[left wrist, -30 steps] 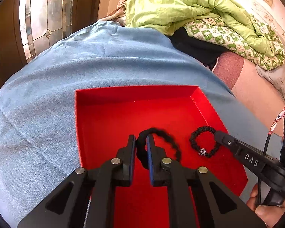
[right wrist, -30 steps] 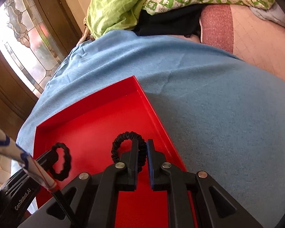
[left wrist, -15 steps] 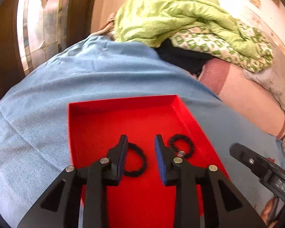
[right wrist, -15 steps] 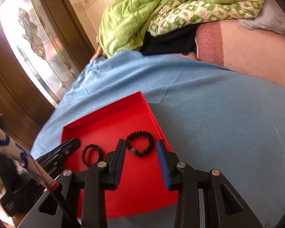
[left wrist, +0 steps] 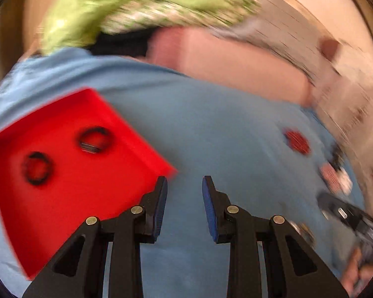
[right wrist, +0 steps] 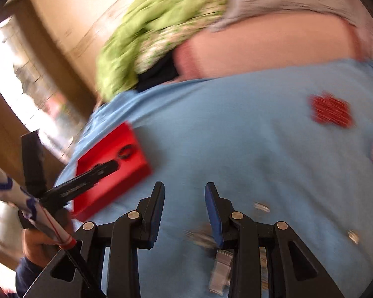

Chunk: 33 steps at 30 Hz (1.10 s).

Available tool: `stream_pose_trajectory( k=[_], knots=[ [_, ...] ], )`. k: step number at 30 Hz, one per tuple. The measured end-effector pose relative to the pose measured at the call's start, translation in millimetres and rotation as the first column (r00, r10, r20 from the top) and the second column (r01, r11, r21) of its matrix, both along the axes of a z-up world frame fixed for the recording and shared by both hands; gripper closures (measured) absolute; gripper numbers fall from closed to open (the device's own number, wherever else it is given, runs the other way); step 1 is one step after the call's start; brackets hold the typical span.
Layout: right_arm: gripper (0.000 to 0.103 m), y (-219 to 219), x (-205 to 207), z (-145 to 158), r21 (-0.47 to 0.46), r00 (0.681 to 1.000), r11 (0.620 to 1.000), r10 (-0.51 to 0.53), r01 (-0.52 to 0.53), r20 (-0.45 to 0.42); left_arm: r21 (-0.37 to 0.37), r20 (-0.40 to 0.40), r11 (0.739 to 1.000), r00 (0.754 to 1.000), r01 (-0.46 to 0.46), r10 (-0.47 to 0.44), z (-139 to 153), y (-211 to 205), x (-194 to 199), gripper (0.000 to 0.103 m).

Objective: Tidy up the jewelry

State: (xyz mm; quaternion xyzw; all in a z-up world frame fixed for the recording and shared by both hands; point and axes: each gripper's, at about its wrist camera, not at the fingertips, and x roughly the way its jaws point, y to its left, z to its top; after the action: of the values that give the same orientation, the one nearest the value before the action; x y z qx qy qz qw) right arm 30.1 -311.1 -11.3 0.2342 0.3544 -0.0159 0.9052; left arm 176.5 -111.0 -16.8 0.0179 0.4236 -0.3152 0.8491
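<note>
A red tray (left wrist: 69, 186) lies on the blue cloth at the left of the left wrist view; it also shows in the right wrist view (right wrist: 104, 188). Two black bracelets lie in it: one at the left (left wrist: 36, 168), one with a sparkly bead further back (left wrist: 94, 139). My left gripper (left wrist: 184, 181) is open and empty over the cloth just right of the tray's corner. My right gripper (right wrist: 184, 186) is open and empty over the cloth, right of the tray. Both views are motion-blurred.
A red jewelry piece (right wrist: 330, 110) lies on the blue cloth at the right, also in the left wrist view (left wrist: 297, 141). Small silvery items (right wrist: 261, 207) lie near my right gripper. A pink item (left wrist: 332, 176) sits at the right. A green quilt (left wrist: 126, 7) lies behind.
Both grippers have swung right, away from the tray, with their jaws wider open. The two black bracelets stay in the tray where they were let go.
</note>
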Motion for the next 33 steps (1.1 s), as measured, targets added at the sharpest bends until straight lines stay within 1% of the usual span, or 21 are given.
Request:
stream_pose_trajectory(
  k=[1,2,3,5,6,7,9,11,13,14,19,21,24,25,27,28,29,30,31,33],
  knots=[
    [0.066,-13,-10,-8,-0.040,0.999,0.998,-0.048,0.047,-0.023,0.003,-0.008,0.999,0.999,0.038,-0.038,-3,-8,-5,0.075],
    [0.068,-22,-9,-13,-0.049,0.997,0.997,-0.055,0.052,-0.049,0.007,-0.025,0.996,0.996,0.090,-0.090,-7,-18,-11,0.075],
    [0.071,-31,-9,-16,-0.033,0.996,0.998,-0.060,0.058,-0.063,0.015,-0.045,0.990,0.989,0.144,-0.143,-11,-27,-15,0.075],
    [0.071,-43,-10,-19,0.019,0.996,0.997,-0.070,0.072,-0.059,0.032,-0.067,0.973,0.972,0.226,-0.224,-19,-41,-24,0.076],
    [0.071,-52,-11,-21,0.047,0.995,0.995,-0.082,0.085,-0.058,0.043,-0.080,0.957,0.956,0.286,-0.282,-23,-50,-29,0.076],
    [0.071,-57,-11,-23,0.054,0.993,0.993,-0.099,0.102,-0.061,0.047,-0.079,0.949,0.948,0.312,-0.308,-25,-52,-33,0.076],
    [0.071,-62,-9,-27,0.068,0.993,0.992,-0.098,0.103,-0.073,0.048,-0.095,0.907,0.906,0.419,-0.413,-31,-62,-46,0.076],
    [0.071,-66,-9,-29,0.081,0.992,0.991,-0.099,0.105,-0.077,0.062,-0.100,0.875,0.875,0.480,-0.473,-36,-69,-57,0.076],
    [0.071,-68,-10,-28,0.096,0.993,0.990,-0.093,0.100,-0.076,0.090,-0.094,0.853,0.857,0.515,-0.507,-41,-78,-66,0.076],
    [0.071,-67,-10,-28,0.097,0.993,0.990,-0.092,0.099,-0.070,0.097,-0.096,0.849,0.854,0.519,-0.511,-43,-81,-67,0.076],
    [0.071,-62,-13,-24,0.087,0.995,0.992,-0.087,0.091,-0.054,0.110,-0.103,0.849,0.855,0.517,-0.508,-52,-95,-62,0.076],
    [0.071,-63,-15,-25,0.084,0.995,0.993,-0.084,0.088,-0.053,0.119,-0.101,0.854,0.862,0.506,-0.497,-54,-100,-60,0.076],
    [0.071,-64,-15,-26,0.086,0.994,0.992,-0.089,0.094,-0.056,0.187,-0.076,0.855,0.875,0.484,-0.479,-60,-110,-61,0.075],
    [0.071,-64,-15,-26,0.085,0.994,0.992,-0.089,0.094,-0.059,0.197,-0.071,0.861,0.883,0.469,-0.465,-64,-115,-60,0.075],
    [0.071,-65,-15,-28,0.087,0.994,0.992,-0.089,0.095,-0.064,0.198,-0.054,0.865,0.887,0.460,-0.459,-65,-119,-59,0.077],
    [0.071,-65,-14,-29,0.090,0.994,0.992,-0.086,0.092,-0.069,0.202,-0.047,0.870,0.892,0.449,-0.449,-64,-120,-57,0.082],
    [0.071,-65,-13,-29,0.090,0.994,0.992,-0.083,0.089,-0.072,0.205,-0.044,0.879,0.901,0.430,-0.431,-63,-119,-54,0.099],
    [0.071,-64,-12,-30,0.088,0.994,0.992,-0.080,0.086,-0.075,0.193,-0.055,0.889,0.909,0.415,-0.412,-63,-116,-48,0.100],
    [0.071,-63,-11,-30,0.086,0.994,0.993,-0.076,0.082,-0.076,0.165,-0.057,0.906,0.921,0.390,-0.386,-60,-111,-41,0.100],
    [0.071,-62,-10,-30,0.084,0.995,0.994,-0.065,0.071,-0.078,0.121,-0.049,0.930,0.938,0.346,-0.343,-54,-101,-32,0.100]
  ],
)
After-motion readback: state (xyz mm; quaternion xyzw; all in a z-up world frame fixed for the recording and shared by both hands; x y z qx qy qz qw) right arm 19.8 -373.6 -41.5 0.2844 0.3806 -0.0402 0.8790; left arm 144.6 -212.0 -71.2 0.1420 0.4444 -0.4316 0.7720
